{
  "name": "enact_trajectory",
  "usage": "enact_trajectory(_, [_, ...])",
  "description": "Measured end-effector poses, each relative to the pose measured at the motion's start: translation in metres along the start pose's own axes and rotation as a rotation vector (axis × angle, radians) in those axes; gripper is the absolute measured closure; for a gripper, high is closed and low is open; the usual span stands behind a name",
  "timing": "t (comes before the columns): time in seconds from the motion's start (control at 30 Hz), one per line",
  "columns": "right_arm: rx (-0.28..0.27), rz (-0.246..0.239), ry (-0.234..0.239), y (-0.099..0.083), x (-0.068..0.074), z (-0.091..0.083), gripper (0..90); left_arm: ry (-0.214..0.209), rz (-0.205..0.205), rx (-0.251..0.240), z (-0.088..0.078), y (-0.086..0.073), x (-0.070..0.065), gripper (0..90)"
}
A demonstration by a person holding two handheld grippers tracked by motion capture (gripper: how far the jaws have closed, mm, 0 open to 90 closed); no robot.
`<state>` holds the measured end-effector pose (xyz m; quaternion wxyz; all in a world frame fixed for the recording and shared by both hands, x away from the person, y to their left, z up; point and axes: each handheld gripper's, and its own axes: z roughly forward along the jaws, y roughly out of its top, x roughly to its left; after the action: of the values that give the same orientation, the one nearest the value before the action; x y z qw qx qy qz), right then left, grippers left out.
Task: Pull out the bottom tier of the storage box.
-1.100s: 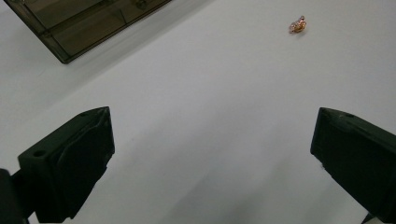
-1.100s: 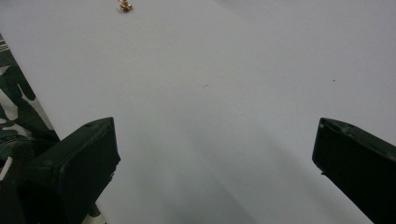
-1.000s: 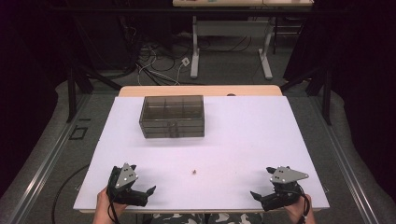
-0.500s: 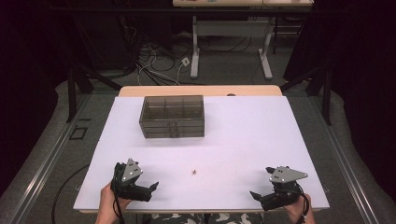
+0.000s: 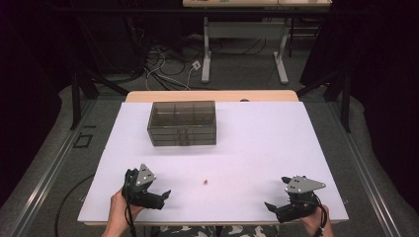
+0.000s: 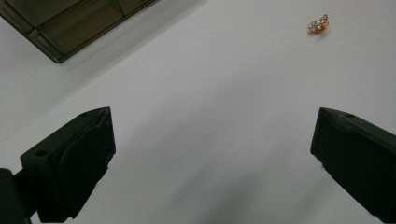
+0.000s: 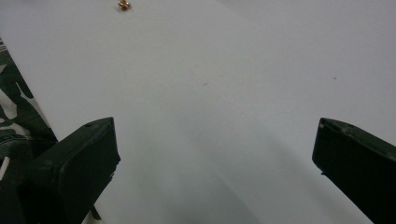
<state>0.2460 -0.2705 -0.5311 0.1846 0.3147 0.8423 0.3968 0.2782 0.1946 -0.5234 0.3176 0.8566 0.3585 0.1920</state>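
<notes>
A tiny gold-coloured trinket (image 5: 205, 181) lies on the white table (image 5: 257, 148) between my two grippers. My left gripper (image 5: 161, 196) is near the front left edge, jaws wide open with nothing in them, pointing right. In the left gripper view (image 6: 214, 116) the trinket (image 6: 318, 24) lies ahead and to the right of the jaws. My right gripper (image 5: 272, 208) rests at the front right, open and holding nothing. In the right gripper view (image 7: 215, 125) the trinket (image 7: 123, 5) is far off at the top left.
A smoky transparent drawer box (image 5: 182, 122) stands at the back left of the table, and its corner (image 6: 70, 23) shows in the left gripper view. Camouflage cloth (image 7: 14, 107) lies beyond the table's front edge. Table legs and cables (image 5: 163, 64) are on the floor behind.
My left gripper has shifted a little forward and to the right, toward the trinket. The right gripper has hardly moved.
</notes>
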Motion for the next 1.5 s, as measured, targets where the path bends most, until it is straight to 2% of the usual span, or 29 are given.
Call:
enact_trajectory(0.17, [0.000,-0.005,-0.002,0.000,0.000,0.001,0.0,0.007,-0.005,0.016,0.002,0.005,0.002,0.1])
enact_trajectory(0.4, [0.004,0.000,-0.004,0.000,-0.001,0.001,0.0,0.017,-0.043,0.053,0.009,0.013,0.007,0.0])
enact_trajectory(0.63, [0.004,-0.002,-0.003,0.000,0.000,0.001,0.0,0.025,-0.059,0.076,0.016,0.019,0.010,0.0])
enact_trajectory(0.87, [0.004,0.002,-0.006,0.000,0.000,0.002,0.0,0.042,-0.072,0.088,0.023,0.027,0.013,0.0])
enact_trajectory(1.5, [0.009,-0.002,-0.011,-0.001,0.000,0.002,0.0,0.071,-0.094,0.083,0.038,0.044,0.018,0.0])
